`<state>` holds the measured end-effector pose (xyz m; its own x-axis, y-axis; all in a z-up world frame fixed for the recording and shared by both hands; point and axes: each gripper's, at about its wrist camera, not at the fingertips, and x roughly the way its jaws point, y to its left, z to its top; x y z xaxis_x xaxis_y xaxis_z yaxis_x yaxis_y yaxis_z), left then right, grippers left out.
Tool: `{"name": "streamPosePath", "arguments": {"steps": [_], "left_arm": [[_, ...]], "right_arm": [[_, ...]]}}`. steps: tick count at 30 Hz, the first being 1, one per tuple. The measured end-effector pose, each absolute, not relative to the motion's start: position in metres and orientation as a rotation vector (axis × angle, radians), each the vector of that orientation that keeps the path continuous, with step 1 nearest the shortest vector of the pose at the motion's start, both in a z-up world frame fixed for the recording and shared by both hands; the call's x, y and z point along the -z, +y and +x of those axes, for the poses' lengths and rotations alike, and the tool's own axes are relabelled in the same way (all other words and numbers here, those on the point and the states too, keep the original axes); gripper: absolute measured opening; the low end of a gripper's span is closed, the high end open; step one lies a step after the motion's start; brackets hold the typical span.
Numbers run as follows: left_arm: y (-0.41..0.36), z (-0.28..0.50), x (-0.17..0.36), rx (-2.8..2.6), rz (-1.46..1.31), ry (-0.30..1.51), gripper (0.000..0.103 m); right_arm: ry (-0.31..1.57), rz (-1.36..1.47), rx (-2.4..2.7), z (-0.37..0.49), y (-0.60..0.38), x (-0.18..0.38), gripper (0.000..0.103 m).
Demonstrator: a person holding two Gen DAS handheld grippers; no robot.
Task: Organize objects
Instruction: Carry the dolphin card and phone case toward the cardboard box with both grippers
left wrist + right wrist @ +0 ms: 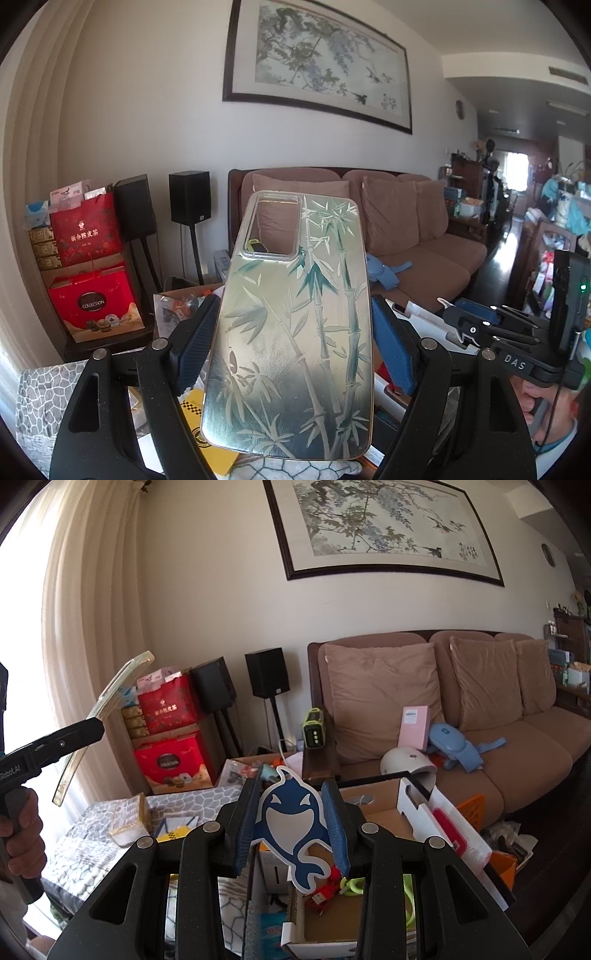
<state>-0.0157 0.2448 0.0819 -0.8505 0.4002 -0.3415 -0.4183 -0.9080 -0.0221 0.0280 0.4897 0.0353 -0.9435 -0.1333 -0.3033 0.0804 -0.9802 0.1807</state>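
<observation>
The left gripper (293, 332) pinches a phone case (295, 332) by its long edges, the right gripper (291, 821) clamps a whale card (291, 823), both lifted clear for sorting.

Black left gripper (291, 345) and right gripper (291, 823), blue-padded jaws, silver rivets.

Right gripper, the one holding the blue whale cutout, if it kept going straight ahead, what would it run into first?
Probably the dark wooden sofa armrest bearing the green-and-black device; it sits just beyond the right gripper and its blue whale cutout, though depth is unclear.
</observation>
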Motion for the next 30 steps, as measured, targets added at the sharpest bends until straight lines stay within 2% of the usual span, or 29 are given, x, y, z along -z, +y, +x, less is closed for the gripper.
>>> {"name": "streamPosePath", "arguments": {"steps": [30], "left_arm": [[0.285, -0.019, -0.087, -2.567, -0.491, 0.079, 0.077]], "right_arm": [[-0.294, 0.51, 3.047, 0.031, 0.517, -0.032, 0.035]]}}
